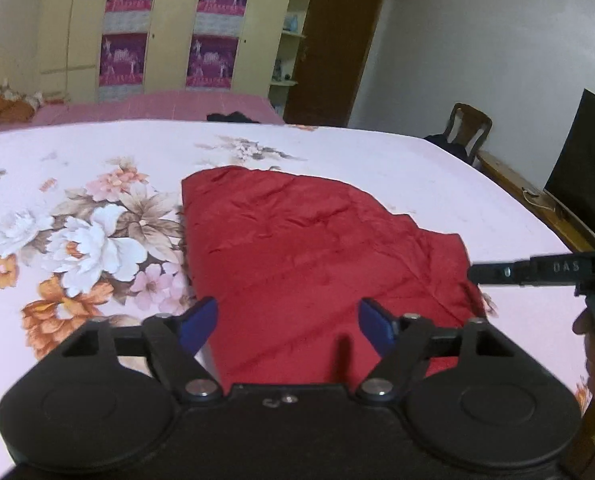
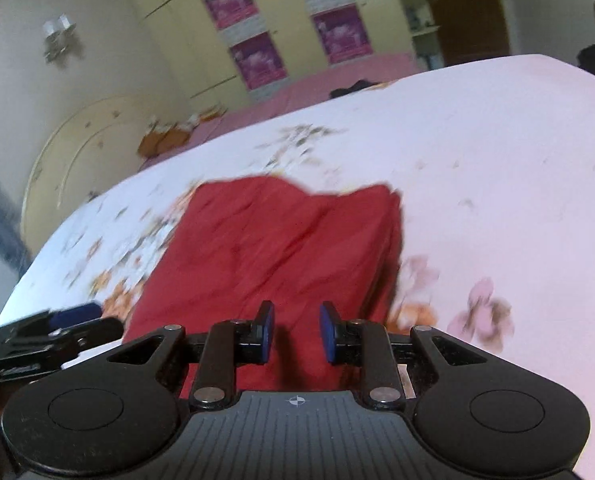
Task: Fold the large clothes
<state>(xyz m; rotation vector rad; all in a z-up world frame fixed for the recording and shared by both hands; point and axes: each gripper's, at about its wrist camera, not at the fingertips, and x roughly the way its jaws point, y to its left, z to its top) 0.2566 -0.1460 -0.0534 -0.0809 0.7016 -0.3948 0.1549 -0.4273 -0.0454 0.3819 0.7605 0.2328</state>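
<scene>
A red garment (image 1: 297, 248) lies folded and creased on the floral bed sheet (image 1: 77, 168). My left gripper (image 1: 289, 326) is open, above the garment's near edge, holding nothing. My right gripper (image 2: 296, 332) is partly open with a narrow gap, empty, over the near edge of the red garment (image 2: 281, 240). In the left wrist view the right gripper (image 1: 473, 272) reaches in from the right, by the garment's right corner. In the right wrist view the left gripper (image 2: 77, 320) shows at the left edge.
A second bed with a pink cover (image 1: 169, 106) stands behind. A cream wardrobe (image 1: 169, 28), a brown door (image 1: 333, 40), a wooden chair (image 1: 467, 128) and a dark screen (image 1: 585, 168) on a wooden bench line the room. The bed's right edge (image 1: 537, 216) is close.
</scene>
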